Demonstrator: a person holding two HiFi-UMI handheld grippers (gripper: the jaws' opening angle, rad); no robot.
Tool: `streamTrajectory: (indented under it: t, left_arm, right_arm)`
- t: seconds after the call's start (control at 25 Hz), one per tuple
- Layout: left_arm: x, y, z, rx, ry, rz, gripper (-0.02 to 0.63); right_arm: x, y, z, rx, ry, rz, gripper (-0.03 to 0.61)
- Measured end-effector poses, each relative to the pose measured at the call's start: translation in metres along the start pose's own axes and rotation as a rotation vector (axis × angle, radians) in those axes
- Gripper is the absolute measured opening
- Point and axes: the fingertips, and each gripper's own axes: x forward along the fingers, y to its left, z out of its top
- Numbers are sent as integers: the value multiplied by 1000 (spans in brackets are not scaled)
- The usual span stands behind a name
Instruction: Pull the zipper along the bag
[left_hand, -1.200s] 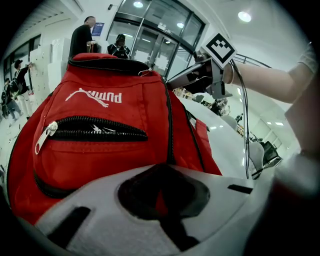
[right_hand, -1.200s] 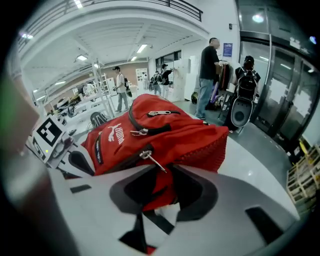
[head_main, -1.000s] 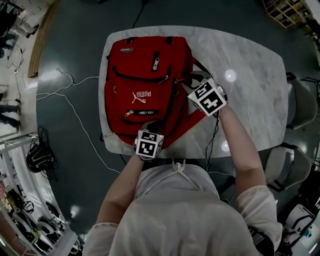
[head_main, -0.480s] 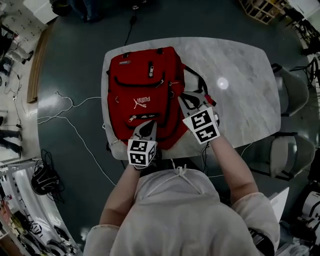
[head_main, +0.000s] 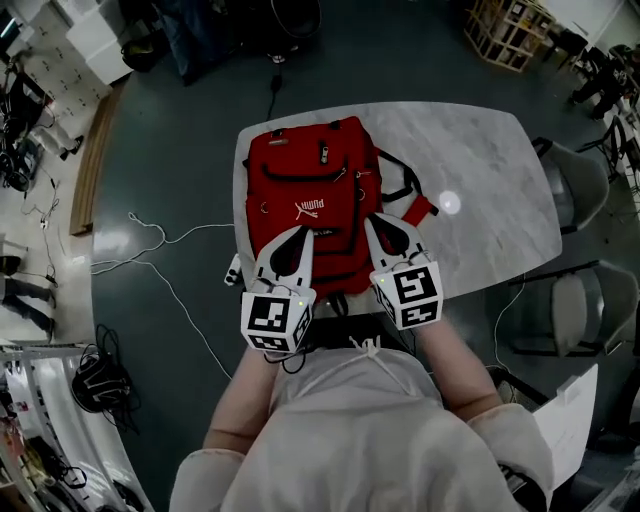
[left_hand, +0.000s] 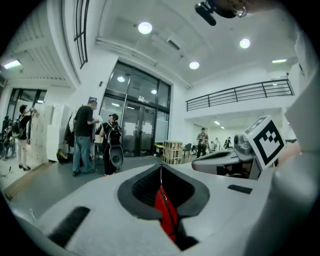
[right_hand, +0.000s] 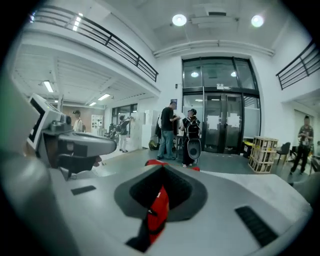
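Observation:
A red backpack (head_main: 310, 200) lies on the marble table (head_main: 480, 190), front pocket and white logo up. Both grippers sit side by side at its near end, pointing away from me. My left gripper (head_main: 297, 230) is shut, with a fold of red fabric (left_hand: 166, 212) pinched in its jaws (left_hand: 161, 172). My right gripper (head_main: 377, 222) is closing its last bit and its pads press on another fold of red fabric (right_hand: 157, 207). The bag's top edge (right_hand: 159, 162) shows just past the right gripper's jaws. I cannot pick out a zipper pull in either grip.
Black straps (head_main: 400, 185) trail off the bag's right side. Two chairs (head_main: 590, 190) stand right of the table, and a white cable (head_main: 160, 240) runs over the dark floor at left. A wooden crate (head_main: 510, 30) stands far back. Several people (right_hand: 172, 132) stand by glass doors.
The right gripper has left the bag's right side near the strap, come to the near end and shut on red fabric. The left gripper now points further over the bag.

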Motion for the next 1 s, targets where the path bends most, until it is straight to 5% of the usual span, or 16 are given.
streamTrajectory:
  t: [0.32, 1.0]
  left_arm:
    - [-41, -7, 30, 68, -49, -44, 21]
    - [-44, -10, 38, 60, -71, -64, 21]
  right_arm:
    - [-37, 35, 17, 40, -134, -81, 26]
    - [-42, 41, 24, 17, -128, -117, 26]
